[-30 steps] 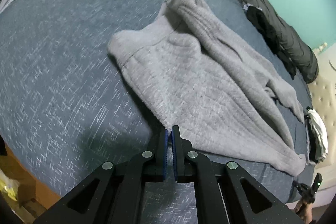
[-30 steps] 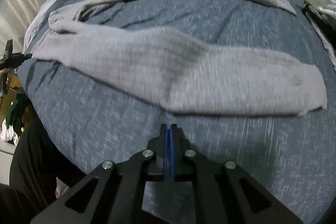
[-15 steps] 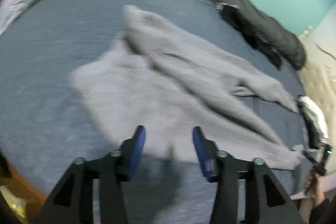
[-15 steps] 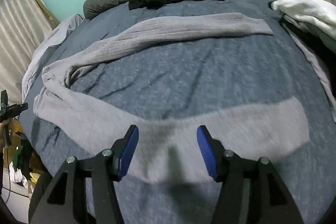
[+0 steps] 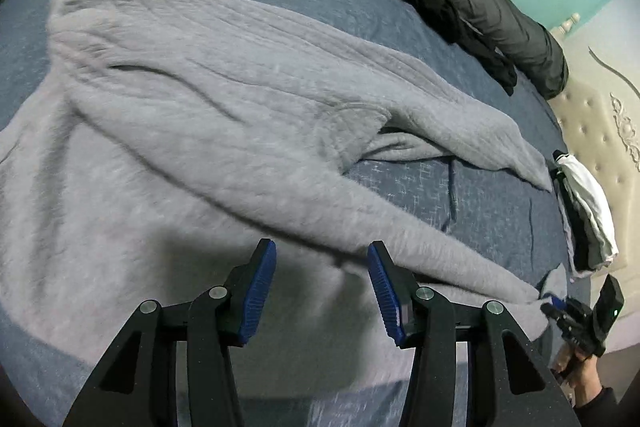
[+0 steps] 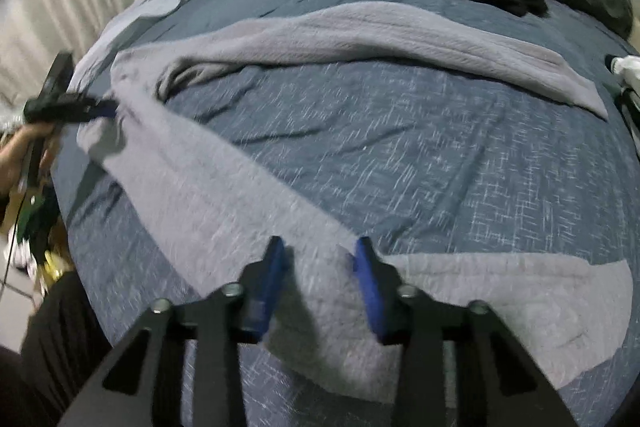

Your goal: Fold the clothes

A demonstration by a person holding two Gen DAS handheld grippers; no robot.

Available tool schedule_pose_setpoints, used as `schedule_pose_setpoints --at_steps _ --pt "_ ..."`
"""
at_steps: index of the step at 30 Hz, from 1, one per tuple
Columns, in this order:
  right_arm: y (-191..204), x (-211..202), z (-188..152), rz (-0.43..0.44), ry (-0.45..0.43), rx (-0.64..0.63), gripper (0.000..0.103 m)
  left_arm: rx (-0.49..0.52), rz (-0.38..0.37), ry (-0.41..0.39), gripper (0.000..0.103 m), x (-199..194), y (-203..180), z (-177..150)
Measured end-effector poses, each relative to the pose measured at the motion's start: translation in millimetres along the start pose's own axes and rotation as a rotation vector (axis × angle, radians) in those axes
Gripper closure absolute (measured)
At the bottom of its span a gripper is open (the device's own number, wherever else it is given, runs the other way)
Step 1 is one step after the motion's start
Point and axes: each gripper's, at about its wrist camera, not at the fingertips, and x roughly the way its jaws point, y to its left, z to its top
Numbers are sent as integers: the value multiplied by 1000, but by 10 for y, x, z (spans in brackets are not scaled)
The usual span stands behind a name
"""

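Left wrist view first: the left gripper (image 5: 322,269) hangs tilted down over the grey sweater (image 5: 208,131), which lies spread across the blue bed (image 5: 480,211). Its jaws stand apart and have just been closing in from a wider gape, with the fuzzy knit under and between the blue pads (image 5: 260,291) but, as far as I can see, not pinched yet. At the lower right edge of this view the right gripper (image 5: 560,307) shows in a hand (image 5: 584,371) near the far end of the sweater's lower edge. From the right wrist, that gripper (image 6: 320,259) also points steeply down, jaws apart and likewise just narrowing, grey cloth blurred between the pads; whether they press on it I cannot tell. The left gripper (image 6: 96,109) shows at the far left of that view, at the sweater's edge. I read this as the grasp step before a fold: both tools reaching for one long edge. Next, each must close firmly on the knit, then lift together and carry it over, keeping the edge taut so the sweater doesn't bunch.
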Motion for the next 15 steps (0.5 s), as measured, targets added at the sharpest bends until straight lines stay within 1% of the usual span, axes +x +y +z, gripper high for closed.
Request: schedule_pose_setpoints --at_steps 1,2,5,7,11,15 --pt "-3 4 -29 -6 4 -5 85 6 2 1 74 40 -40 27" --pt "-7 8 -62 -9 10 -8 90 13 5 2 77 77 -81 54" --pt "-5 -36 -188 8 15 2 96 26 17 -6 85 153 -176 160" --pt "25 -85 -263 15 14 3 96 32 27 -9 87 195 -224 216" --pt "118 -184 -457 20 26 -3 97 33 48 -10 88 282 -292 304" --pt "172 -210 -635 30 63 4 97 -2 36 -33 88 215 -270 334"
